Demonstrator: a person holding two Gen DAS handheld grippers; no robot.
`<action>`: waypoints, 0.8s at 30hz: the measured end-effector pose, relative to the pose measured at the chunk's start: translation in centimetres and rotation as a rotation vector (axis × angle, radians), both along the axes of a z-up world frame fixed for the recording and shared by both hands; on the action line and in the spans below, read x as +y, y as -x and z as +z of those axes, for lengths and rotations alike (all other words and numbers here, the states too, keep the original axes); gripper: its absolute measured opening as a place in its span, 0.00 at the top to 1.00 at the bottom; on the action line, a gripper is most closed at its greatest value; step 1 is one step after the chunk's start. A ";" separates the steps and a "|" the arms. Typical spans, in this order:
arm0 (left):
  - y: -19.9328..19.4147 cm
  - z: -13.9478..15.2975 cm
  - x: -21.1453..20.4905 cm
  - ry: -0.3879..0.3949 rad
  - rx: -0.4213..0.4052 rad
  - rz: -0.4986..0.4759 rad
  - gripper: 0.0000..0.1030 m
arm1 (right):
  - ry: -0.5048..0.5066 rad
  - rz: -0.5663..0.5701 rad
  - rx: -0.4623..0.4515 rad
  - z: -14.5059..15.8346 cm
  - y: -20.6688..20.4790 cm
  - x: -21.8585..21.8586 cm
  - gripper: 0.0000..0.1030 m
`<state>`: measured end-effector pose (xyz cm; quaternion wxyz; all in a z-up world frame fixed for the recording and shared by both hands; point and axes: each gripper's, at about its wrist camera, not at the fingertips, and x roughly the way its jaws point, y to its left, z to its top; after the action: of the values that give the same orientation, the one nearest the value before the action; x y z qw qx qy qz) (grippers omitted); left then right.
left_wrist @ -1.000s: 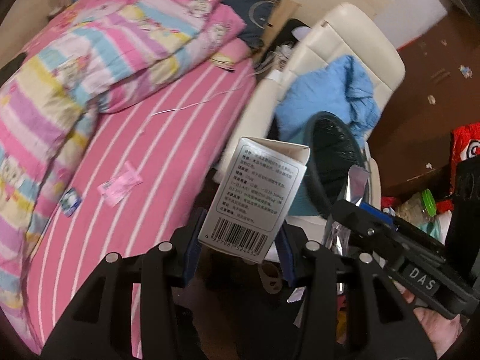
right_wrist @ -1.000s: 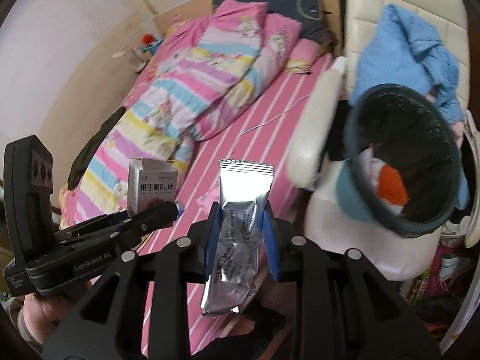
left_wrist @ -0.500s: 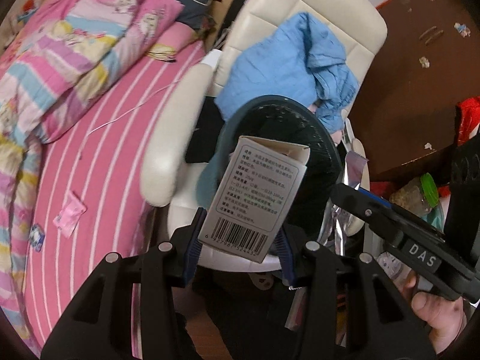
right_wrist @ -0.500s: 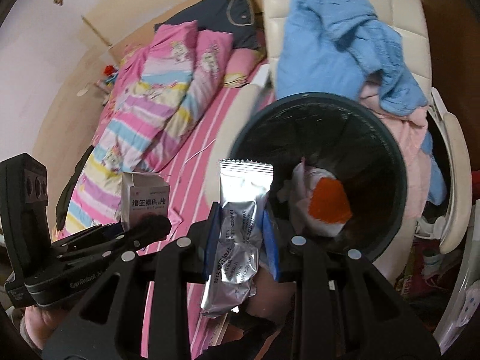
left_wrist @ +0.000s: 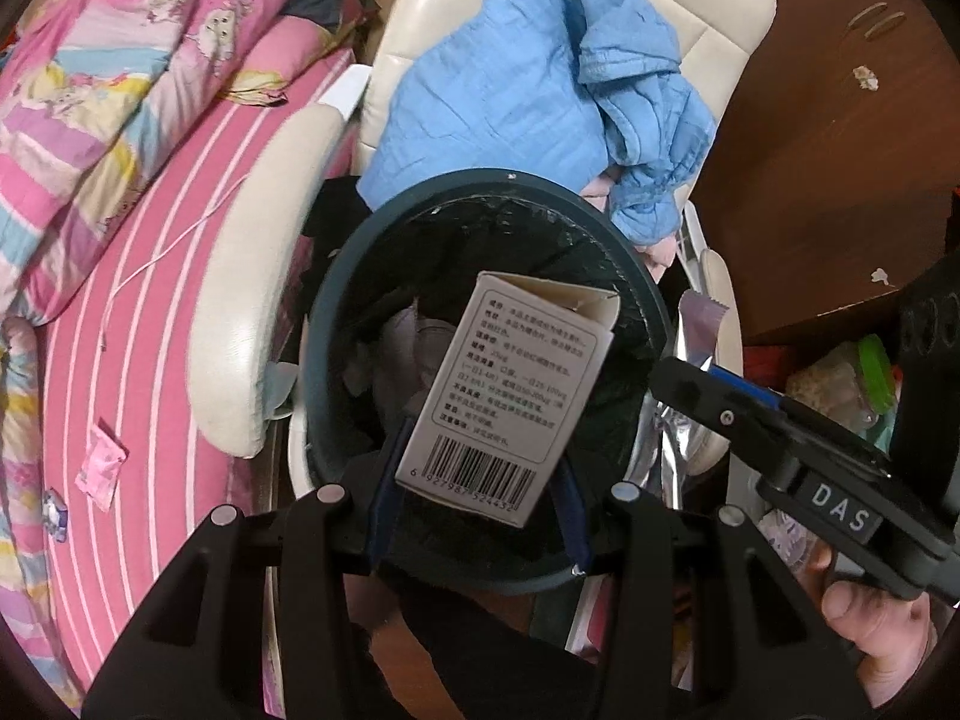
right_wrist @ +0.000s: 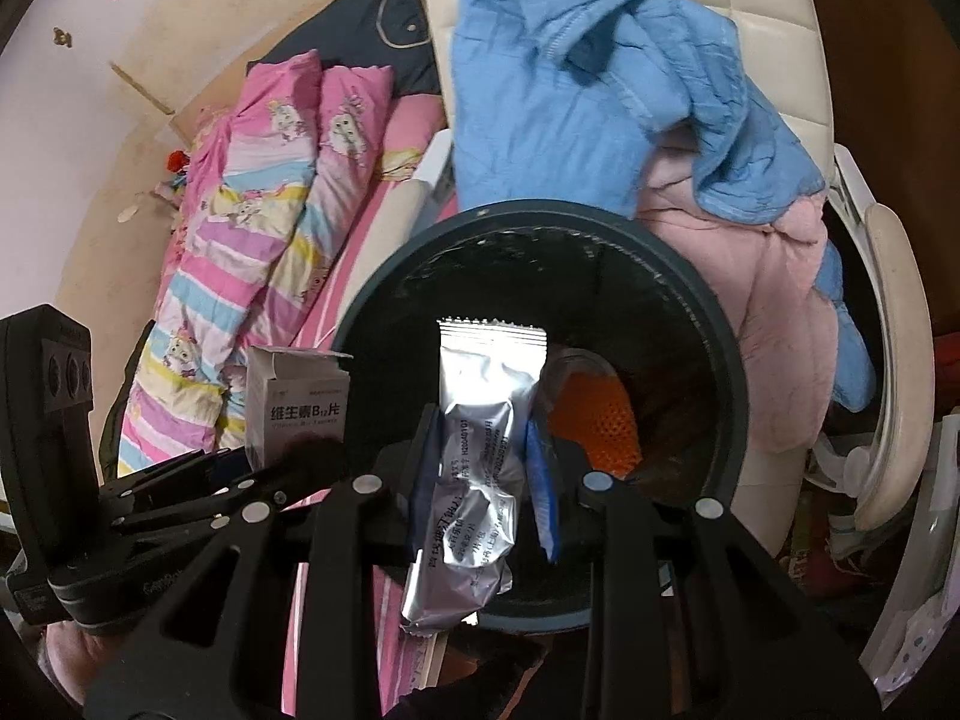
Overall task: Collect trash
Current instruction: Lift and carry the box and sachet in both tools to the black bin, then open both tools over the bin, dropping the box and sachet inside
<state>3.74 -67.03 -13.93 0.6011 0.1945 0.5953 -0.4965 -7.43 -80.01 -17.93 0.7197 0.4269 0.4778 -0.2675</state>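
Note:
My left gripper point(left_wrist: 477, 480) is shut on a white medicine box point(left_wrist: 510, 390) with a barcode and holds it over the mouth of a dark round trash bin point(left_wrist: 336, 312). My right gripper point(right_wrist: 483, 462) is shut on a silver foil wrapper point(right_wrist: 480, 450) and holds it over the same bin point(right_wrist: 729, 372). The bin holds an orange mesh item point(right_wrist: 597, 420) and pale crumpled trash point(left_wrist: 408, 336). The box also shows in the right wrist view point(right_wrist: 297, 402), and the wrapper in the left wrist view point(left_wrist: 696, 330).
The bin stands in front of a cream chair point(left_wrist: 240, 300) draped with a blue jacket point(left_wrist: 528, 90) and pink clothing point(right_wrist: 774, 312). A pink striped bed point(left_wrist: 120, 360) with a quilt lies left; a pink wrapper point(left_wrist: 101, 468) rests on it. A brown cabinet point(left_wrist: 840, 150) stands right.
Both grippers have swung from the bed toward the chair and now hang over the bin's mouth, each still holding its item.

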 end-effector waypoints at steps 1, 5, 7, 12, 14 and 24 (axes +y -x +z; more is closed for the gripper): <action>0.1 -0.2 -0.4 -0.003 0.004 -0.001 0.58 | -0.002 -0.002 0.005 -0.2 0.1 -0.4 0.72; 0.5 -1.2 -1.9 -0.015 0.017 -0.009 0.58 | -0.011 -0.005 0.020 -1.2 0.6 -1.4 0.72; 0.6 -1.6 -2.5 -0.021 0.022 -0.014 0.58 | -0.019 -0.006 0.030 -1.7 0.9 -1.9 0.72; 1.0 -2.5 -3.7 -0.036 0.031 -0.020 0.58 | -0.030 -0.005 0.040 -2.4 1.1 -2.7 0.71; 1.0 -2.8 -4.1 -0.042 0.030 -0.022 0.58 | -0.035 -0.005 0.042 -2.6 1.0 -3.0 0.71; 1.2 -3.7 -5.6 -0.067 0.025 -0.035 0.57 | -0.058 -0.010 0.044 -3.2 1.2 -3.8 0.57</action>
<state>2.59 -72.65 -17.63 0.5779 0.2186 0.6157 -0.4890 -8.67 -83.77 -21.18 0.6950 0.4438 0.4990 -0.2665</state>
